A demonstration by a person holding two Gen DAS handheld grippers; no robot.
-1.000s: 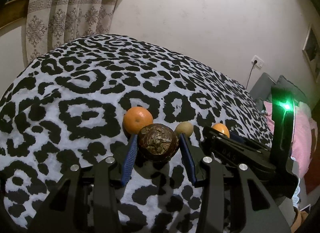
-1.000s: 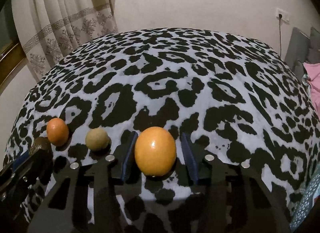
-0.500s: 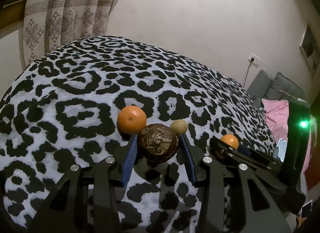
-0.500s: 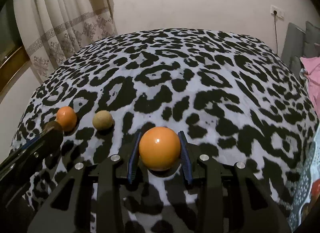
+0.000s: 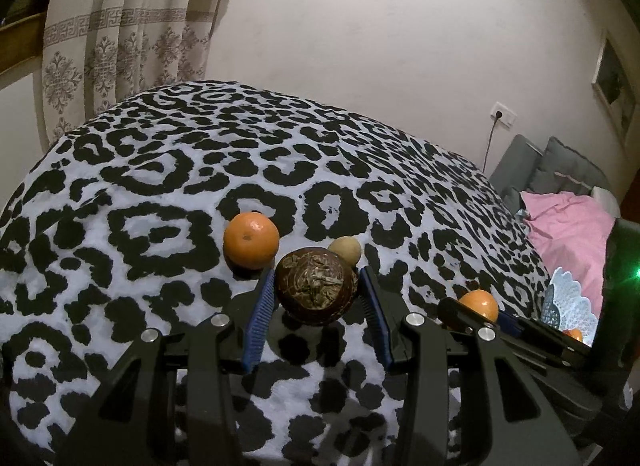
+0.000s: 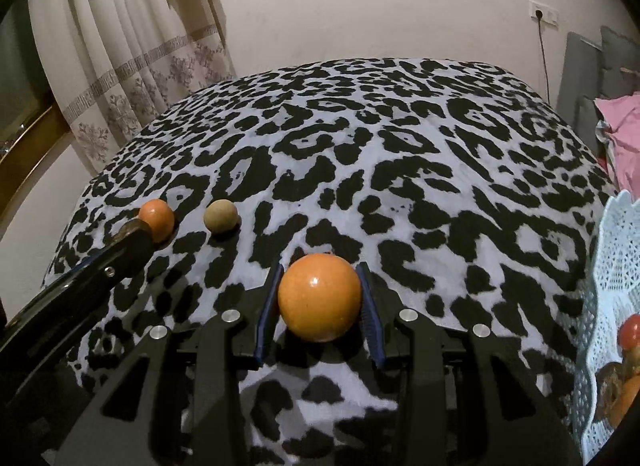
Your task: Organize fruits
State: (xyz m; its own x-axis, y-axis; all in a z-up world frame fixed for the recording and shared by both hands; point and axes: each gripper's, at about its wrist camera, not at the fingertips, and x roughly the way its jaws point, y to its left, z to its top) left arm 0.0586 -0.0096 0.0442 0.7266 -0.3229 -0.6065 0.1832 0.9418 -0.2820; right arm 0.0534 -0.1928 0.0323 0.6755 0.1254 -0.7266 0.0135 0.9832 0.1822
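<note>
Fruits lie scattered and gripped above a leopard-print bed [image 5: 160, 193] in black and white. At the left of the left wrist view, a patterned curtain [image 5: 120, 49] hangs against the wall. On the bedspread, an orange [image 5: 251, 240] rests just beside a small tan round fruit [image 5: 345, 250]. In front of them, the left gripper [image 5: 317, 294] pinches a dark brown, rough-skinned fruit [image 5: 316, 290] between its blue pads, held clear above the cover. Farther right in that view, the right gripper [image 6: 320, 296] reaches in from the side with a glossy orange fruit [image 6: 320, 297] clamped between its own blue pads; its wrist view shows both pads pressed to the fruit's sides. At the far right, a white lace-pattern basket [image 6: 612, 286] sits at the bed's edge, holding several fruits, one red-orange and others partly hidden. Beyond it lie a pink blanket [image 5: 568, 225] and grey cushions [image 5: 560, 165], with a wall socket [image 5: 503, 117] above.
</note>
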